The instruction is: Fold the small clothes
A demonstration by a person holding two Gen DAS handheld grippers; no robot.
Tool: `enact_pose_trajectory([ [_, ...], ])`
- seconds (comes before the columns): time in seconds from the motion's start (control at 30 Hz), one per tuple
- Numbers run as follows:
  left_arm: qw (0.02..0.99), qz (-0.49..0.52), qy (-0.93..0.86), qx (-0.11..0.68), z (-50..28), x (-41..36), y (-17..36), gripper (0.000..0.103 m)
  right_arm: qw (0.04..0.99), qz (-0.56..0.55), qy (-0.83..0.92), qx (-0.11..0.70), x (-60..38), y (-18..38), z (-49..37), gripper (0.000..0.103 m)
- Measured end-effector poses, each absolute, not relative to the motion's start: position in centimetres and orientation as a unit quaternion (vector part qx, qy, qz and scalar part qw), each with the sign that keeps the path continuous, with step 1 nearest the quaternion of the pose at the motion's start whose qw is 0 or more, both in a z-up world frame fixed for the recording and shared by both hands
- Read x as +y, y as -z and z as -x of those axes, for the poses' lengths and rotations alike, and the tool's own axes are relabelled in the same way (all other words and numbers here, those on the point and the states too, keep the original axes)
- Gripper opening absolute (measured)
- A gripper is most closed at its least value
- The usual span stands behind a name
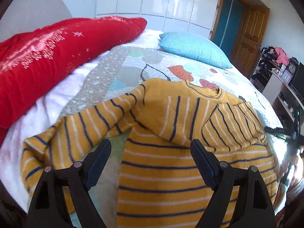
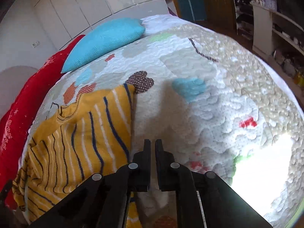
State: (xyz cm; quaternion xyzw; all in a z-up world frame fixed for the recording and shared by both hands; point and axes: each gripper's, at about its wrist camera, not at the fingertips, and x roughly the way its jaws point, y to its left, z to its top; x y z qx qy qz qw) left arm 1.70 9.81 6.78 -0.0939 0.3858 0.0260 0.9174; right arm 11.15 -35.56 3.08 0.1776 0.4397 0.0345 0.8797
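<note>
A mustard-yellow striped sweater (image 1: 171, 142) lies on the patchwork quilt (image 1: 106, 79) of the bed, its neckline pointing toward the blue pillow (image 1: 195, 49). Thin navy and white stripes run across the body and both sleeves. One sleeve is folded in across the chest, so its stripes cross those of the body at an angle; the other sleeve stretches out flat toward the red pillow (image 1: 47, 57), its cuff rumpled on the white sheet edge.

The left claw (image 1: 151, 150) hovers over the sweater's lower body with its 2 fingers spread wide, 1 above the outstretched sleeve and 1 above the folded-in sleeve, gripping nothing; whether it touches the fabric cannot be told.

In the right wrist view the sweater (image 2: 79, 133) sits on the side of the quilt (image 2: 218, 95) nearer the red pillow (image 2: 28, 104). The right claw (image 2: 153, 148) is beside the sweater's edge, over bare quilt, fingers nearly pressed together with only a narrow slit between them and nothing pinched.
</note>
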Motion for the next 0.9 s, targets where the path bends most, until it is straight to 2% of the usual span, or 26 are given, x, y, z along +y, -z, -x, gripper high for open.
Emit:
enact_pose_trajectory([
  [0.13, 0.898, 0.116, 0.002, 0.425, -6.4, 9.0, -3.8, 0.085, 0.865, -0.249, -0.061, 0.432, -37.6, -1.1, -10.0, 0.009],
  [0.27, 0.873, 0.153, 0.013, 0.462, -10.9, 8.7, -0.8, 0.084, 0.871, -0.260, -0.062, 0.413, -37.6, -0.6, -9.3, 0.009],
  [0.3, 0.872, 0.158, -0.001, 0.463, -11.7, 8.8, -0.5, 0.070, 0.872, -0.257, -0.060, 0.412, -37.4, -0.5, -9.4, 0.009],
  [0.33, 0.874, 0.152, -0.020, 0.460, -12.1, 8.9, -0.7, 0.028, 0.874, -0.252, -0.059, 0.411, -37.2, -0.6, -9.4, 0.009],
  [0.37, 0.875, 0.148, -0.031, 0.460, -12.2, 9.1, -1.1, 0.011, 0.876, -0.248, -0.058, 0.410, -37.1, -0.5, -9.5, 0.009],
  [0.4, 0.876, 0.165, -0.030, 0.452, -12.0, 9.6, -1.6, 0.009, 0.877, -0.245, -0.058, 0.409, -37.0, -0.6, -9.6, 0.009],
  [0.53, 0.883, 0.148, -0.093, 0.436, -10.3, 10.9, -2.6, 0.010, 0.877, -0.250, -0.062, 0.406, -37.1, -0.3, -9.8, 0.010],
  [0.67, 0.872, 0.158, -0.084, 0.455, -8.6, 11.9, -2.1, 0.019, 0.873, -0.267, -0.070, 0.401, -37.7, 0.0, -9.8, 0.010],
  [0.8, 0.877, 0.194, -0.051, 0.437, -4.0, 12.9, -3.7, 0.055, 0.871, -0.276, -0.073, 0.399, -38.0, 0.1, -9.4, 0.010],
  [0.9, 0.887, 0.215, -0.041, 0.406, 1.2, 14.6, -6.2, 0.063, 0.872, -0.254, -0.058, 0.415, -37.5, -0.6, -9.5, 0.009],
])
